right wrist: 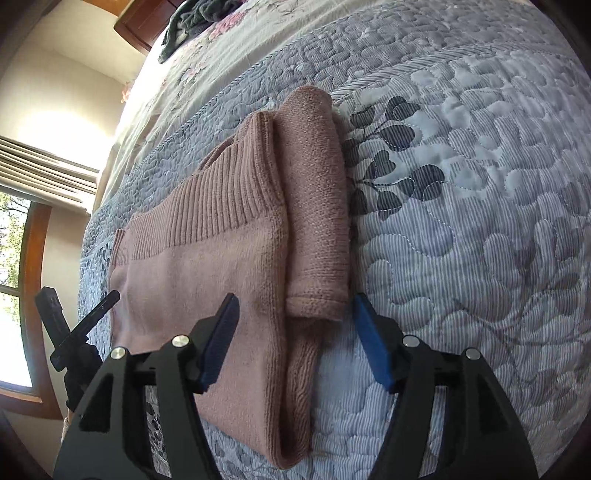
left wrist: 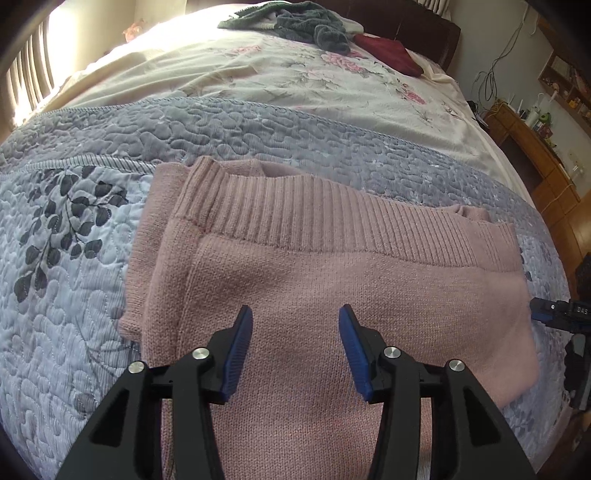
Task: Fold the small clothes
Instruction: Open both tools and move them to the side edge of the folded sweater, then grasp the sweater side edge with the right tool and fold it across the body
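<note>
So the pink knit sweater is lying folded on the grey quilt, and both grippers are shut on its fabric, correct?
Not quite. The pink knit sweater does lie folded on the grey quilt, but neither gripper is shut on it. The left wrist view shows the left gripper with jaws apart above the knit, and the right wrist view shows the right gripper open too, straddling the folded sleeve.

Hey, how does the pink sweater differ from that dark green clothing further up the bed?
The pink sweater lies flat and folded, its ribbed band straight; the dark green clothing sits in a crumpled heap. The sweater rests on the grey-blue quilt, just ahead of the open left gripper; the heap lies far off on the floral sheet. Neither is held.
</note>
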A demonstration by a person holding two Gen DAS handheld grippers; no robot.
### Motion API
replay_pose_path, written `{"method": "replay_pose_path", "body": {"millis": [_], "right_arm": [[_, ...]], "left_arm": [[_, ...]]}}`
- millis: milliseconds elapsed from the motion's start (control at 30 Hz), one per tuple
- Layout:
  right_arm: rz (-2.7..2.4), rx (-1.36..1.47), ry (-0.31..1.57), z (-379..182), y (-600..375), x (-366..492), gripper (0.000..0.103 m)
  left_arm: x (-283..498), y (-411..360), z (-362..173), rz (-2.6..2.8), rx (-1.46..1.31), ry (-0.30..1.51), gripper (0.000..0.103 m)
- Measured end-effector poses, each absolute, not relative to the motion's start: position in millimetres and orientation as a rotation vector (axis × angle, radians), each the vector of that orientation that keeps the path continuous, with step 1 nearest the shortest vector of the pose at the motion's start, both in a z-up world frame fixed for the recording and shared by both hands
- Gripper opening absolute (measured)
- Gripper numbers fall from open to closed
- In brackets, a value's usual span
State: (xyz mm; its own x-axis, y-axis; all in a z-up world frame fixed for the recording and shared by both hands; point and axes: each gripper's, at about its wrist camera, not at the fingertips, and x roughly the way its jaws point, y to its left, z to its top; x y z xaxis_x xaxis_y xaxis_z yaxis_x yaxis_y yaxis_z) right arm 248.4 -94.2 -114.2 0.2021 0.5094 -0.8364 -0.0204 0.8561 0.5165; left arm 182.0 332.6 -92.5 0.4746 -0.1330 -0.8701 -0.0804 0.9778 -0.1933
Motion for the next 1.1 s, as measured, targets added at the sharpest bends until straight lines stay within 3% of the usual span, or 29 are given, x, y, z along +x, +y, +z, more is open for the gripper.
{"method": "replay_pose_path", "body": {"millis": [100, 167, 200, 233, 833, 1100], "right_arm": [[0.402, 0.472, 1.321, -121.2, -92.4, 254.0, 0.065], [0.408, 0.482, 1.316, -123.8, -90.7, 257.4, 0.058], [0.411, 0.484, 1.314, -124.7, -88.1, 259.1, 0.045], [0.429, 0.498, 1.316, -126.6, -87.4, 261.6, 0.025], [0.402, 0.543, 1.311, -134.4, -94.5, 257.7, 0.023], [0.489, 0.462, 1.245, -66.2, -48.3, 258.5, 0.021]], "left_arm": [[186.9, 334.8, -103.7, -0.031, -0.218, 1.102, 0.049], [187.4, 335.2, -107.3, -0.038, -0.213, 1.104, 0.049], [187.9, 334.7, -108.4, -0.041, -0.207, 1.108, 0.049], [188.0, 334.6, -109.3, -0.044, -0.202, 1.11, 0.049], [187.8, 340.0, -114.6, -0.06, -0.23, 1.103, 0.049], [168.9, 347.6, -83.0, -0.088, -0.274, 1.056, 0.049]]}}
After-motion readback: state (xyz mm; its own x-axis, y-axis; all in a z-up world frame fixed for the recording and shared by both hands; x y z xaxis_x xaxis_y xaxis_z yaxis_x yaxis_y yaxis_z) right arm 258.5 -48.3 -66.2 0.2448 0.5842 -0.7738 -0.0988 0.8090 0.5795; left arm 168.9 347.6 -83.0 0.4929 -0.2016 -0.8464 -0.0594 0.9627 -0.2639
